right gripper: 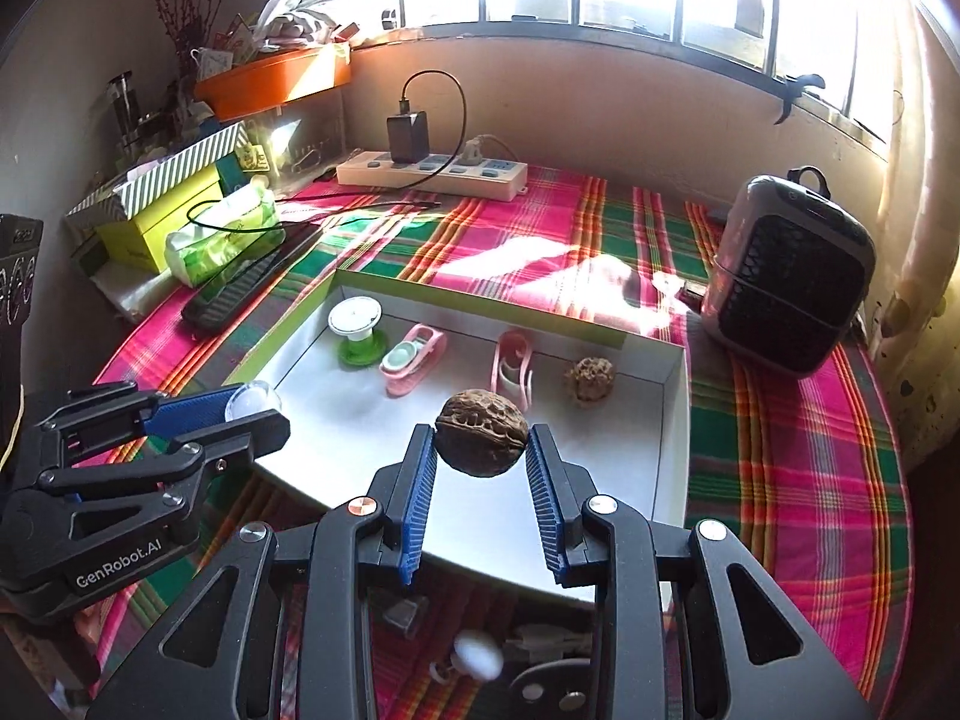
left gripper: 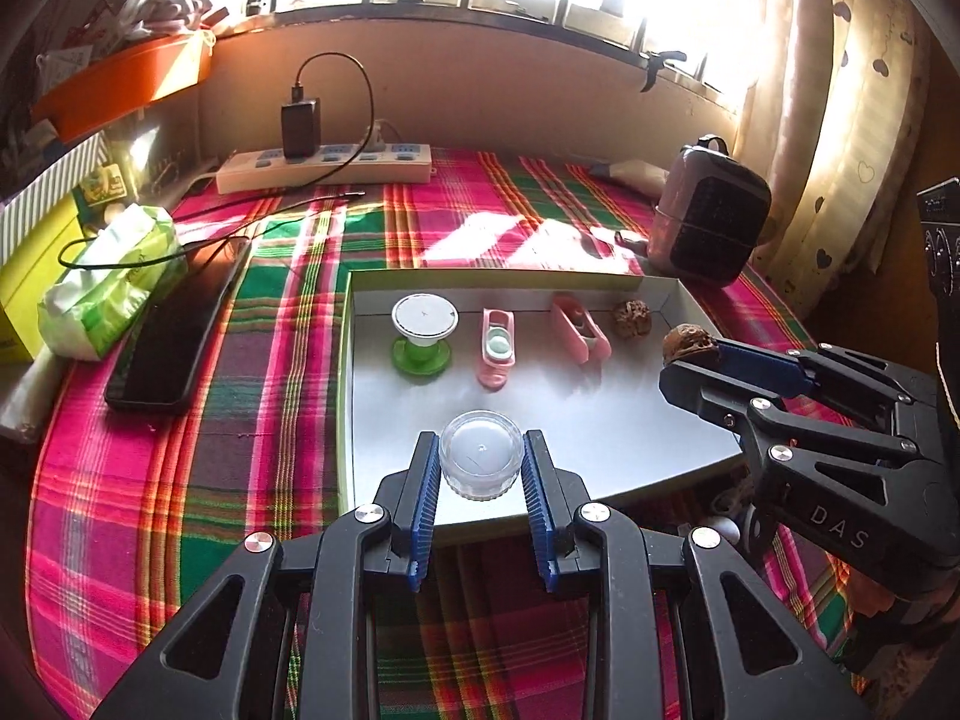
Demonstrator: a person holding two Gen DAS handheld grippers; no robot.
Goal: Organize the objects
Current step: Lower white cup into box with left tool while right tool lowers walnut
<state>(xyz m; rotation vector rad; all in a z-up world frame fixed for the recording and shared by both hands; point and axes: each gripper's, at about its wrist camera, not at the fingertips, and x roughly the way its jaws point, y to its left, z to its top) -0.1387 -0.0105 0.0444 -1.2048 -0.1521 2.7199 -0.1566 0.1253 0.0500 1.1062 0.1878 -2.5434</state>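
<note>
Nearest in the left wrist view, the left gripper (left gripper: 480, 468) is clamped on a small clear round plastic jar with a ribbed base (left gripper: 480, 462), held over the near edge of the shallow white cardboard tray with green outer sides (left gripper: 600, 420). At the right of that frame, the right gripper (left gripper: 690, 354) grips a brown wrinkled walnut (left gripper: 690, 343) above the tray's right side; the right wrist view confirms the blue ribbed pads (right gripper: 420, 492) pressing both flanks of the nut.

Along the tray's far wall stand, from left to right, a white-topped spool on a green base (left gripper: 423, 333), a pink oblong case with a pale green disc inside (left gripper: 497, 354), a second pink oblong case lying open (left gripper: 579, 333), and a paler, rougher walnut (left gripper: 628, 317) near the far right corner.

Left of the tray on the pink and green plaid cloth (left gripper: 270, 360) lies a black phone (left gripper: 174, 342), with a green and white tissue pack (left gripper: 108, 282) just beside it. Farther back, a white power strip (left gripper: 324, 171) carries a black charger (left gripper: 300, 123). At the upper right stands a grey and black portable heater (left gripper: 714, 222).
</note>
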